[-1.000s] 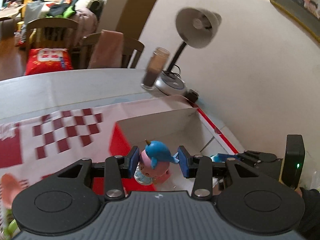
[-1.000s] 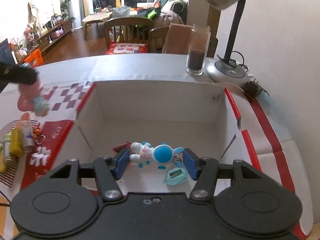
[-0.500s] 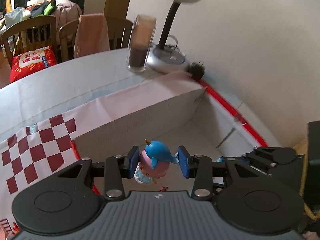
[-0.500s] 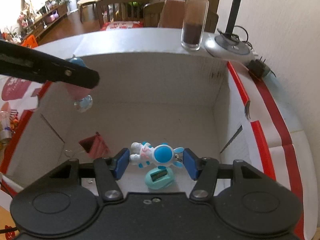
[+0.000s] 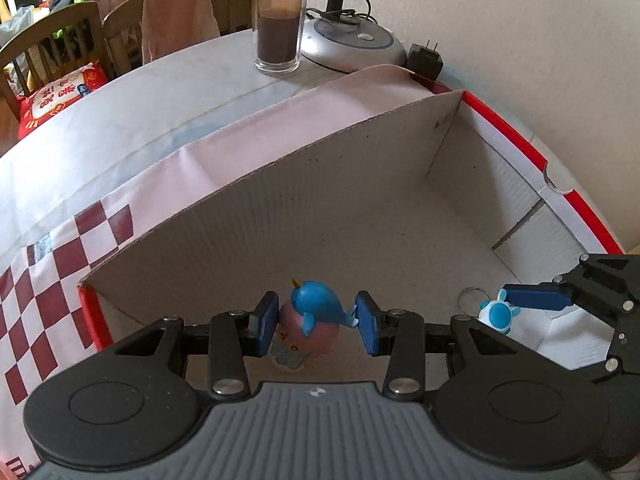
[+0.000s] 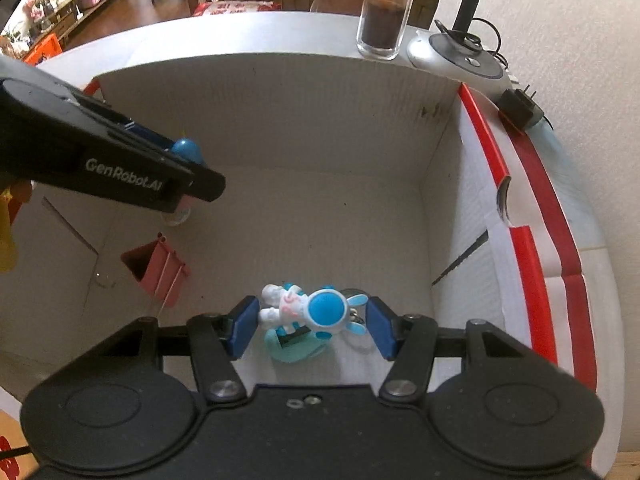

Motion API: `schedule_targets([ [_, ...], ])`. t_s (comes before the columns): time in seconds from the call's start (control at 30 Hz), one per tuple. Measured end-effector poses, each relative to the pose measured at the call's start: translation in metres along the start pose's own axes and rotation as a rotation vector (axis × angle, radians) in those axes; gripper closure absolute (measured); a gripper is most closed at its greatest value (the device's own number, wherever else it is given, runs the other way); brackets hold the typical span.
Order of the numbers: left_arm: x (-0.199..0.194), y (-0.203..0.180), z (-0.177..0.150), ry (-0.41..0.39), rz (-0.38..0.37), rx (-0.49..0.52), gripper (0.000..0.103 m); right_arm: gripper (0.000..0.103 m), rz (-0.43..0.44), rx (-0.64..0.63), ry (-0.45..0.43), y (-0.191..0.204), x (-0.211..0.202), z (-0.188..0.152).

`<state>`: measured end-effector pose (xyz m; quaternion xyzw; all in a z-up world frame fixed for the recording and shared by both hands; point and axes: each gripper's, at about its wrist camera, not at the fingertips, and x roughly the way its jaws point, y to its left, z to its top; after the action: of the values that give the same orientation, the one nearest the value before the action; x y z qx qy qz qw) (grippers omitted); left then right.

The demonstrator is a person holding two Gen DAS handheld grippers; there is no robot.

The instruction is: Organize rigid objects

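My left gripper (image 5: pixel 316 324) is shut on a pink figurine with a blue narwhal on top (image 5: pixel 310 322) and holds it inside the open cardboard box (image 5: pixel 320 160), above its floor. My right gripper (image 6: pixel 312 326) is shut on a white and blue astronaut rabbit keychain (image 6: pixel 308 312), low over the box floor. A teal object (image 6: pixel 294 350) lies just under it. A red triangular box (image 6: pixel 156 266) lies on the box floor at the left. The right gripper (image 5: pixel 532 298) with the rabbit (image 5: pixel 496 314) also shows in the left wrist view.
A glass of dark liquid (image 5: pixel 282 20) and a lamp base (image 5: pixel 352 44) with a plug adapter (image 5: pixel 426 60) stand behind the box on the table. The box flaps have red edges (image 6: pixel 532 216). A checked red and white cloth (image 5: pixel 52 272) lies left. Chairs stand beyond.
My left gripper has carried the narwhal figurine over the box wall and down into the box. My right gripper has lowered a little with the rabbit.
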<state>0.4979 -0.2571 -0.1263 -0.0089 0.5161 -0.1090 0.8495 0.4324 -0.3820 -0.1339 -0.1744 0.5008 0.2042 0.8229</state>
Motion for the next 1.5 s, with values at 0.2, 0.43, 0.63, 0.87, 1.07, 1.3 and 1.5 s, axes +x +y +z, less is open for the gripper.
schedule_targets([
  [0.2,0.003,-0.002,0.002,0.013,-0.001,0.009,0.061,0.044,-0.012,0.004,0.025,0.0,0.003,0.002],
  [0.43,0.002,-0.007,-0.001,0.02,-0.004,0.007,0.06,0.041,-0.008,-0.003,0.021,0.002,0.001,0.001],
  [0.63,-0.009,-0.01,-0.008,-0.001,-0.018,0.015,0.053,0.036,-0.006,-0.005,0.014,0.004,-0.004,-0.002],
  [0.87,-0.032,-0.005,-0.016,-0.051,-0.024,-0.005,0.052,0.03,-0.003,0.011,-0.021,0.006,-0.019,-0.003],
  [1.07,-0.062,0.001,-0.027,-0.106,-0.05,-0.015,0.052,0.025,-0.009,0.02,-0.068,0.016,-0.04,-0.005],
  [1.3,-0.108,0.013,-0.045,-0.19,-0.07,-0.011,0.052,0.02,0.0,0.045,-0.133,0.04,-0.075,-0.011],
  [1.5,-0.15,0.033,-0.068,-0.249,-0.093,-0.012,0.052,0.015,0.018,0.059,-0.195,0.067,-0.104,-0.016],
])
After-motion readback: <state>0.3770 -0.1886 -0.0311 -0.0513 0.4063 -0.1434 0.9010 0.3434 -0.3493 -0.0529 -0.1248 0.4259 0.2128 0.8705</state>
